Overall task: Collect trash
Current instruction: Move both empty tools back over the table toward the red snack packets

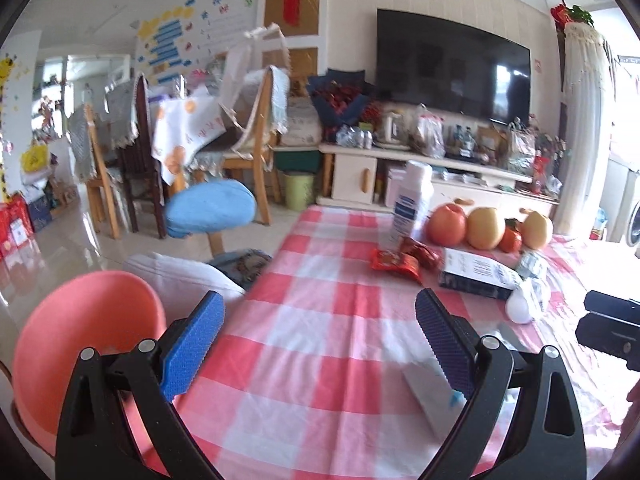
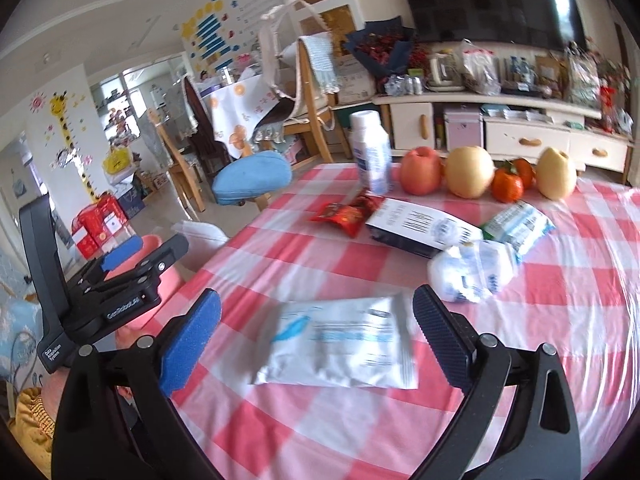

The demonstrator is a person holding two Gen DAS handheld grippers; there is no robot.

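red/white checked cloth [image 2: 320, 264] covers table, wrinkled at right. pink bin [image 1: 84, 336] sits off table's left edge, beside left gripper [image 1: 320, 344]. far edge: white bottle [image 2: 371, 151] upright, then apple [image 2: 421, 170], two pears, oranges in a row. mid-table trash: dark/white box [image 2: 420, 226] lying flat, red snack wrappers [image 2: 348, 213] just left of it, blue/white packet [image 2: 518, 226] and crumpled clear wrap [image 2: 472, 270] to its right. white pouch [image 2: 340, 346] lies flat on cloth between right gripper [image 2: 316, 340] fingers, pads not touching it; jaws wide. left gripper jaws wide too, nothing held, over table's near left side.
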